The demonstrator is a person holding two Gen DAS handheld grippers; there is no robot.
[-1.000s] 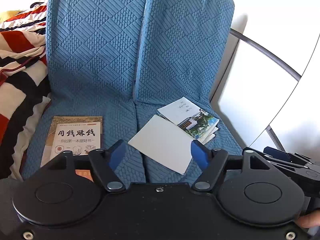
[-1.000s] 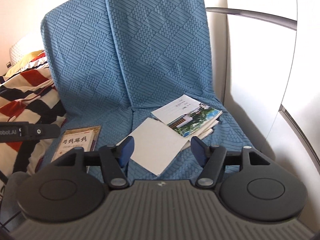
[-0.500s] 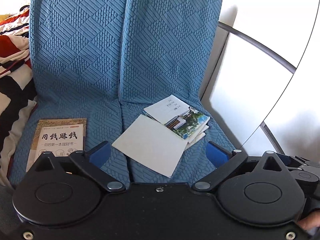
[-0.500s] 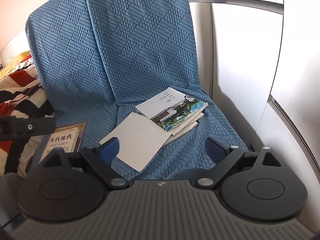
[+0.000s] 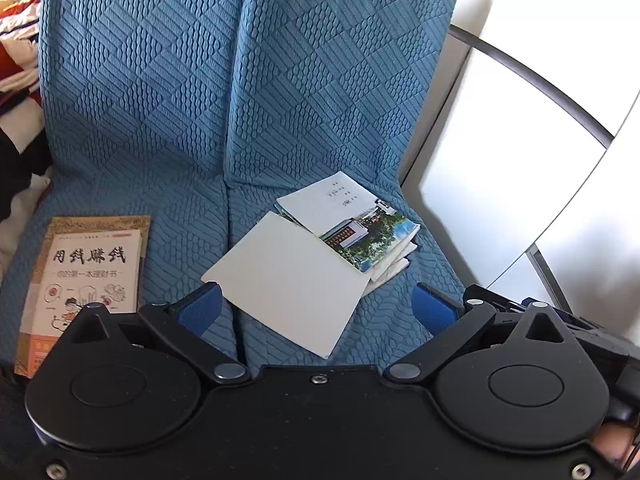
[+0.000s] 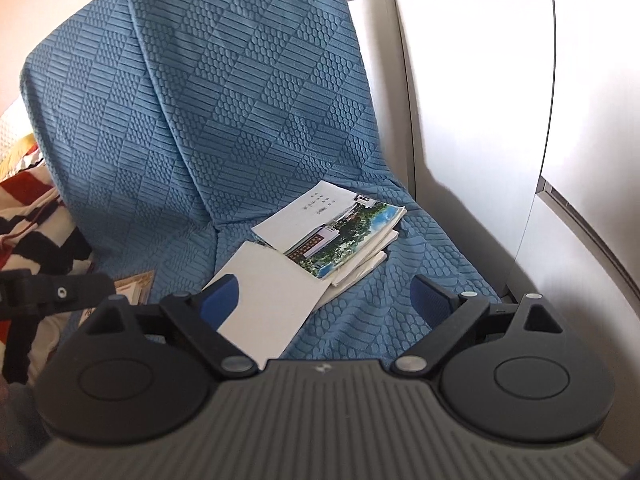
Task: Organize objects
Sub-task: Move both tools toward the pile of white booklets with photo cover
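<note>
Lying on the blue seat [image 5: 192, 208], a photo-covered booklet [image 5: 352, 224] overlaps a blank white sheet [image 5: 288, 288]; both grippers' jaws gape empty.

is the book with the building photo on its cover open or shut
Shut. The photo-cover book lies flat, cover up, atop a messy pile of booklets on the blue seat.

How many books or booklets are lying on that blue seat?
3 that I can make out: a tan-covered book on the left cushion, a plain white booklet near the middle, and a photo-covered booklet overlapping its far corner. Thinner ones may hide beneath.
</note>
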